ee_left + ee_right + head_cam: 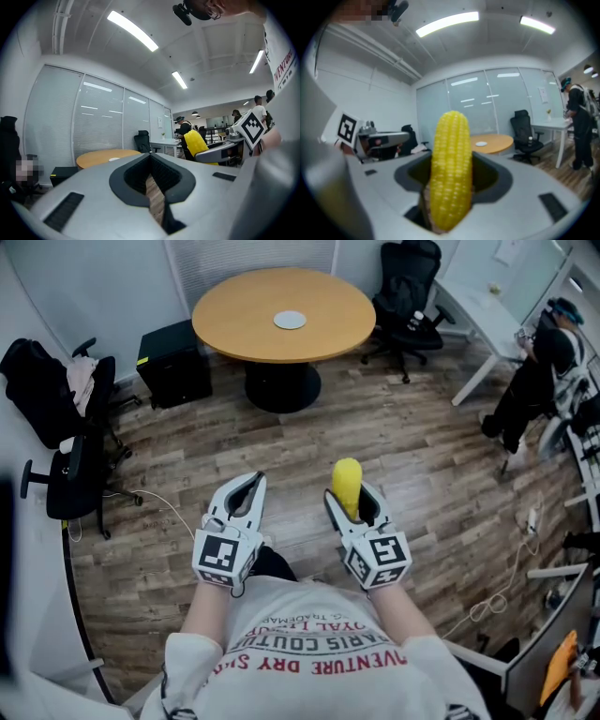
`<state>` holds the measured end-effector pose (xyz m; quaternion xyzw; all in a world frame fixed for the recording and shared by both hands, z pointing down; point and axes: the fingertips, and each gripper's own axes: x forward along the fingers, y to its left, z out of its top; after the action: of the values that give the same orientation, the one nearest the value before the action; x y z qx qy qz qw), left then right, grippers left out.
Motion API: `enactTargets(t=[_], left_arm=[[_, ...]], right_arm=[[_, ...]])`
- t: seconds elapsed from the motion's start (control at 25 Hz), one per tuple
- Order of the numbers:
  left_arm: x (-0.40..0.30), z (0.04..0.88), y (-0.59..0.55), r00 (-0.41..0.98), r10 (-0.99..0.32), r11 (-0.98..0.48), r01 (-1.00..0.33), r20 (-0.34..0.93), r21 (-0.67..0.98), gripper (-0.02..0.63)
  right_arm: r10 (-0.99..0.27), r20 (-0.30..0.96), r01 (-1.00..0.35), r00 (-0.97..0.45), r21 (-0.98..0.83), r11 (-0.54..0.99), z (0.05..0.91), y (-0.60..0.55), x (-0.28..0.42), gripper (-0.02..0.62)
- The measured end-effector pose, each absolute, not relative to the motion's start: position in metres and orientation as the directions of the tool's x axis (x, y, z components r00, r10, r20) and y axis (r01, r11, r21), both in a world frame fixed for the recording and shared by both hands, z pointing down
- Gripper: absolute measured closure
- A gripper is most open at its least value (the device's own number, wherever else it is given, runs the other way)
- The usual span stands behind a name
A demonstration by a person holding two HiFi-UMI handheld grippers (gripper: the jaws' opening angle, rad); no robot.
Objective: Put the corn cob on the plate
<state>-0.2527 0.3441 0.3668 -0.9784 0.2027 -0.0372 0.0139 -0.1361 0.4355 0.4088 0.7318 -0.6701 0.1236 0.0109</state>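
Corn cob (347, 484) stands clamped in the right gripper (353, 502), so carry it level to the distant plate (290, 320); left gripper (251, 486) closed, empty

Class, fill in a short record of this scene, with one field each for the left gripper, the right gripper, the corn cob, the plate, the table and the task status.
left gripper: jaws together, nothing between them
right gripper: closed on the corn cob
corn cob: yellow, its tip sticks out past the jaws
plate: white, empty, on the round table
round table: wooden top, well ahead of both grippers
task status: cob not yet on the plate
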Motion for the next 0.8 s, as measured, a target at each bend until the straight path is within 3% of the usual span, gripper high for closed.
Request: enactTargets(t=[0.8], left_arm=[[-0.230,0.358,0.104,0.940,-0.333,-0.943,-0.333,0.079,-0.014,0.572]], right_arm=[[-0.963,0.206,-0.961,0.175,-0.179,-0.213,0.404,0.212,-0.106,0.330]])
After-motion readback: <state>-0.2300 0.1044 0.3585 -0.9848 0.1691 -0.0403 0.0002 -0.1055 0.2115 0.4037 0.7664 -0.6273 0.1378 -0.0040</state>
